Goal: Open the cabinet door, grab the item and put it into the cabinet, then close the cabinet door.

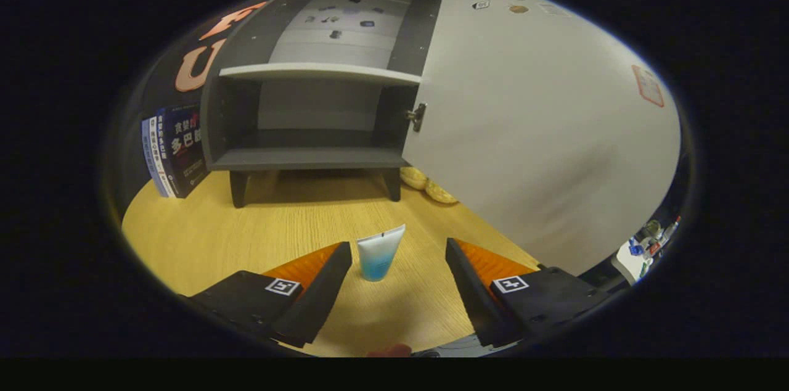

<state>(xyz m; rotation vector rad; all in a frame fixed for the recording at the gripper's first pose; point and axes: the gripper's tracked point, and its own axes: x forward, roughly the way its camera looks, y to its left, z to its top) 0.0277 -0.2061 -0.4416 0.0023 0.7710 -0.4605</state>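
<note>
While the cabinet door is standing swung wide open to the right, the scene is reading like this from the left. Several books are standing upright on the wooden table, leaning against the booth wall and just beside the left wall of the grey cabinet. That cabinet is sitting on short dark legs, its lower compartment showing open and bare under a pale shelf. A small metal hinge is showing on the door's inner edge where it meets the cabinet. Under the door's lower edge, near the cabinet's right leg, two yellowish round items are lying on the table; what they are cannot be told. Nearer, a small tube, white above and blue below, is standing upright on the table, between the tips of the two fingers and closer to the left one. The gripper is holding its fingers spread wide apart, gripping nothing, neither finger touching the tube.
</note>
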